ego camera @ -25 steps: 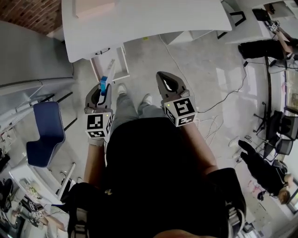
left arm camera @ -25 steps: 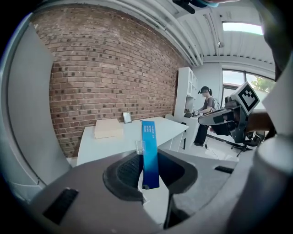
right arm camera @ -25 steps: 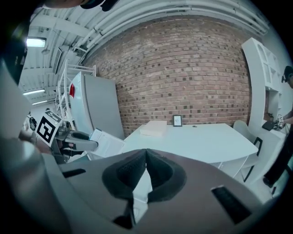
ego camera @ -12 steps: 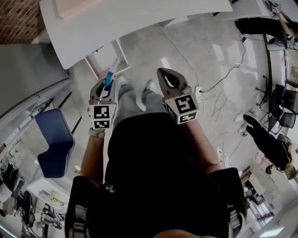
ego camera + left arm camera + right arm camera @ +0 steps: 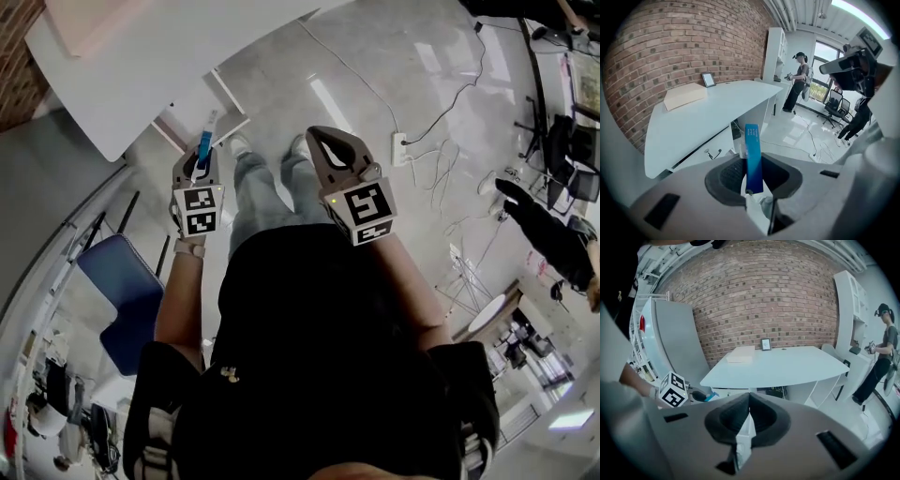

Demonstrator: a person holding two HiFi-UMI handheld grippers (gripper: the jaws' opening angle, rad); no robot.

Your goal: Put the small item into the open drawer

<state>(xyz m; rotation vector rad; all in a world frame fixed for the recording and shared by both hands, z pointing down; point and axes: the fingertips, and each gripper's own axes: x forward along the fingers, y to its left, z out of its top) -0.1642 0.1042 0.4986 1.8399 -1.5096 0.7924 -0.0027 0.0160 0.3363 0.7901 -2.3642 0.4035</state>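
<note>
Small item [image 5: 753, 157]: glossy, smooth blue plastic; clear film is seen at its edge
Left gripper [image 5: 751, 173]: matt grey plastic shell; dark ribbed pads [image 5: 730, 173]
Right gripper [image 5: 748, 404]: matt grey plastic shell
Wall [image 5: 670, 51]: rough red brick, 10 o'clock
Desk [image 5: 703, 122]: smooth white top; satin
Floor [image 5: 375, 75]: polished grey; glossy; reflections are seen at 12 o'clock in the head view

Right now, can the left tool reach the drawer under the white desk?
Probably not without stepping closer: the left tool, shut on the blue item, is short of the drawer; nothing stands between.
</note>
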